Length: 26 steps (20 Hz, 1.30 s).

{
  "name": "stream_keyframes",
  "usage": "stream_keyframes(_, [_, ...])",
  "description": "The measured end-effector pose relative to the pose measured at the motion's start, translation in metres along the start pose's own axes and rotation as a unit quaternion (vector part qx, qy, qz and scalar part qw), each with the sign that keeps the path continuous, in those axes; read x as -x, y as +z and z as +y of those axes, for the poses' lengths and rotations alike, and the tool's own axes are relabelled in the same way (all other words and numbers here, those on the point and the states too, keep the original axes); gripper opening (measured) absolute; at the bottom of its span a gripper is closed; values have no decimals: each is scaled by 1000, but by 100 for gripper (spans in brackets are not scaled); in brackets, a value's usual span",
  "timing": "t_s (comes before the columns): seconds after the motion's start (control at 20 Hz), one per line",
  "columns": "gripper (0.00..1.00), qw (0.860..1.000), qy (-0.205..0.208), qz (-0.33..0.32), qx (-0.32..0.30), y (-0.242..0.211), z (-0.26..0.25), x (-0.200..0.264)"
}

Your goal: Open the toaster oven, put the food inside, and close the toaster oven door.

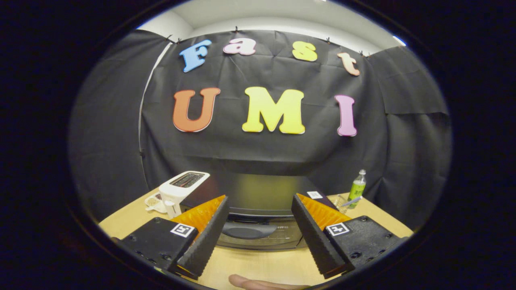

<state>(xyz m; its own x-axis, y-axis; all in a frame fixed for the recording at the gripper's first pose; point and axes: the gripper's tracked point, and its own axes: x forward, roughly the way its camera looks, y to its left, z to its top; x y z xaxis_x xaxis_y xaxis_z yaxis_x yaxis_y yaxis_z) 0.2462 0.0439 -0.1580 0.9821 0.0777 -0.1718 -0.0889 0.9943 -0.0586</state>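
Observation:
A dark toaster oven (258, 197) stands on the wooden table (258, 264) straight ahead of my fingers. Its door is closed, with the curved handle (248, 230) across the top of the glass front. My gripper (260, 219) is open and wide, hovering above and in front of the oven, with the handle showing in the gap between the fingers. Nothing is held. I see no food from here.
A white two-slot toaster (181, 188) stands left of the oven, with a small white dish (155, 202) beside it. A green bottle (357, 187) and a clear glass (340, 202) are at the right rear. A person's fingertip (258, 283) rests at the table's near edge.

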Motion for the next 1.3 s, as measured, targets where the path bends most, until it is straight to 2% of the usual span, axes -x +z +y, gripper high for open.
stream_keyframes(0.15, [100, 1000, 12, 2, -7, -10, 6, -22])
stream_keyframes(0.3, [100, 1000, 1, 14, 0, -24, 7, -33])
stream_keyframes(0.4, [100, 998, -7, 56, 3, -51, 7, -45])
stream_keyframes(0.45, [100, 998, 0, 61, -16, -51, 6, -37])
stream_keyframes(0.5, [100, 998, -2, 46, -36, -43, 7, -57])
stream_keyframes(0.8, [100, 998, 24, 52, -30, -61, 7, -24])
stream_keyframes(1.3, [100, 999, 16, 33, -7, -105, 8, 35])
